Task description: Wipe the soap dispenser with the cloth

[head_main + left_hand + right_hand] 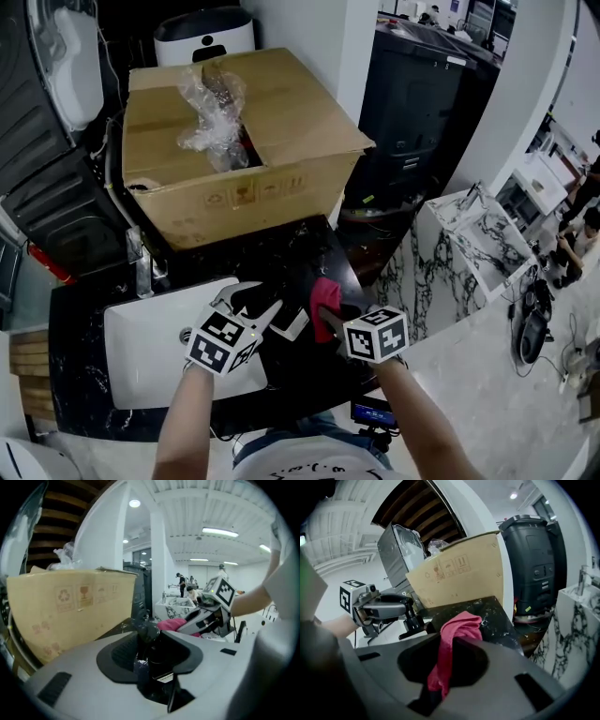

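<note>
Preparation complete: your left tongs [150, 657] pinch the soap dispenser [146, 633], your right tongs [446, 662] pinch the cloth [460, 625]; wiping apparently remains.

This is a large open indoor workspace, something like a lab or showroom, with a mock washroom built into it. In the head view, a white sink [141, 356] with a faucet [142, 267] is set in a black marbled counter [309, 246] at lower left. A big cardboard box [244, 150] stands at the counter's far end, upper centre. A second marble-patterned unit [478, 234] stands free at right. Cables and gear [534, 319] lie on the pale floor by the right edge, near some people [577, 225]. The left gripper view shows long strip lights [220, 531] on a high white ceiling at upper right, and more people [182, 581] far off at centre.
</note>
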{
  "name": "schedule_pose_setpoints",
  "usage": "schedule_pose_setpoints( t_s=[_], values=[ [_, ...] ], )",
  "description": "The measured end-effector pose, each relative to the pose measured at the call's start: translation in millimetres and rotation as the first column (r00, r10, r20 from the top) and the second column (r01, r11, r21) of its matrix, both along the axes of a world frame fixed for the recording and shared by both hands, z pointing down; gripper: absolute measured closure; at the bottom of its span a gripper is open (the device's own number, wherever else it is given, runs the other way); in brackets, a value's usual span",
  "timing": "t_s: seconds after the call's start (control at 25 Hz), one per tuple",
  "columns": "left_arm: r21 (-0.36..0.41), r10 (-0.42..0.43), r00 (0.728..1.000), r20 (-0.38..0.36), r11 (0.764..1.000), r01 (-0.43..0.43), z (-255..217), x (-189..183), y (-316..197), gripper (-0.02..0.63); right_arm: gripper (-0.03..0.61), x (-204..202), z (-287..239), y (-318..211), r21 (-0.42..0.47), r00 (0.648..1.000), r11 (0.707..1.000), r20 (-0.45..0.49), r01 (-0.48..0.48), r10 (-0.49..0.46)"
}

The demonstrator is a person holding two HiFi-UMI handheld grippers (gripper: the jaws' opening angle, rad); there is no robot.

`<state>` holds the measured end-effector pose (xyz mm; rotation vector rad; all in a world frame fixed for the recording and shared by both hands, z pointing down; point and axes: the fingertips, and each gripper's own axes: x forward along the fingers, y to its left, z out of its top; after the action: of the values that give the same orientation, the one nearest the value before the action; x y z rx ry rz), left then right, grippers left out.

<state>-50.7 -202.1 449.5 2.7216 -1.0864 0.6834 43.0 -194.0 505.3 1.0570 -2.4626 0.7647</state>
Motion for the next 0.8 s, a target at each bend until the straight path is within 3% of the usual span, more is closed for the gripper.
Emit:
schedule_pose_setpoints(
  t_s=[0.12,0.28,0.36,0.4,0.48,0.6,0.72,0.8],
  values=[
    [0.064,0.17,0.981,0.097,0.982,-0.177,-1,16,11,0.446,0.529,-6,-14,5,0.023,0.993,0.998,0.096,0.059,-0.061],
    [0.114,0.432,0.881,0.193,0.882,-0.458,-1,36,41,0.445,0.529,-23,-21,27,0.011,0.959,0.976,0.184,0.215,-0.214],
    [0.1,0.488,0.849,0.203,0.852,-0.513,0,39,52,0.443,0.529,-28,-17,37,-0.012,0.947,0.961,0.173,0.277,-0.271],
    [0.089,0.491,0.849,0.197,0.853,-0.514,0,40,54,0.443,0.529,-29,-16,40,-0.018,0.944,0.956,0.165,0.292,-0.285],
    [0.061,0.452,0.875,0.175,0.882,-0.468,1,39,54,0.443,0.529,-30,-16,42,-0.019,0.946,0.954,0.136,0.3,-0.295],
    [0.012,0.321,0.936,0.141,0.945,-0.326,2,37,50,0.443,0.529,-33,-14,43,-0.009,0.954,0.955,0.056,0.296,-0.295],
    [-0.035,0.124,0.986,0.115,0.992,-0.121,3,35,47,0.443,0.529,-33,-14,42,-0.003,0.963,0.963,0.015,0.271,-0.27],
    [-0.071,-0.047,0.994,0.102,0.996,0.055,5,33,45,0.442,0.529,-33,-14,42,-0.002,0.971,0.971,0.013,0.24,-0.24]
  ],
)
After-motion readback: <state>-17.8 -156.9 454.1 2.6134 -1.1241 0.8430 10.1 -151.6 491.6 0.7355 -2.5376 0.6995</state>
